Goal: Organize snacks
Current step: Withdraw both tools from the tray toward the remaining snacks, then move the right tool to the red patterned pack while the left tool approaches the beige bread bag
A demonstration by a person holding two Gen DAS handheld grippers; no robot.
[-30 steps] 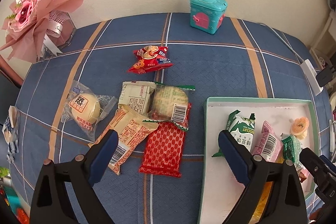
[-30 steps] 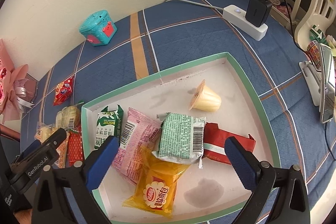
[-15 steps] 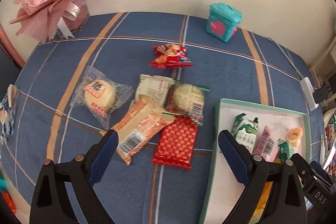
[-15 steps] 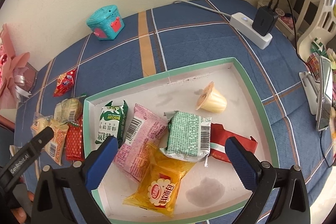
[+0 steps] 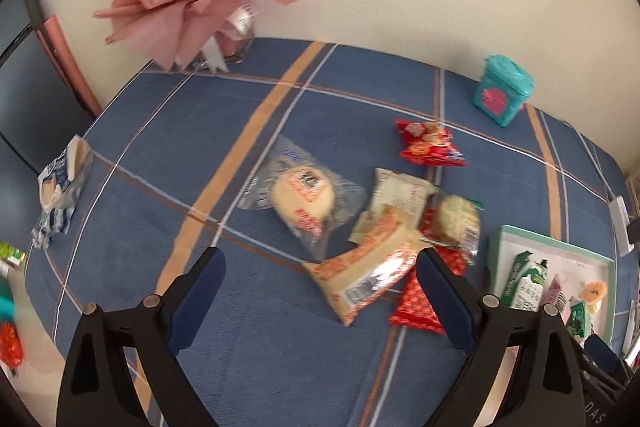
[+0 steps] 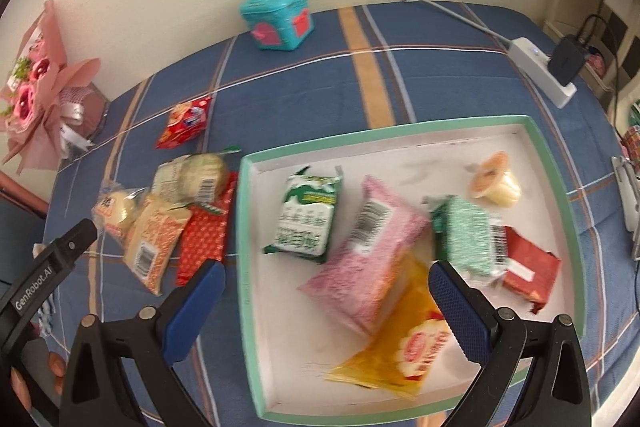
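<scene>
Both grippers, left (image 5: 320, 267) and right (image 6: 326, 279), fingers wide apart, holding nothing; snack pile (image 5: 384, 227) left of tray (image 6: 248, 227).

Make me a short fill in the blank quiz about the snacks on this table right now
1. The small orange-lidded jelly cup lies inside the green-rimmed white ____.
2. The round bun in clear wrap lies on the blue plaid ____.
3. Both the left gripper and the right gripper are ____.

Answers: tray; tablecloth; open
</scene>
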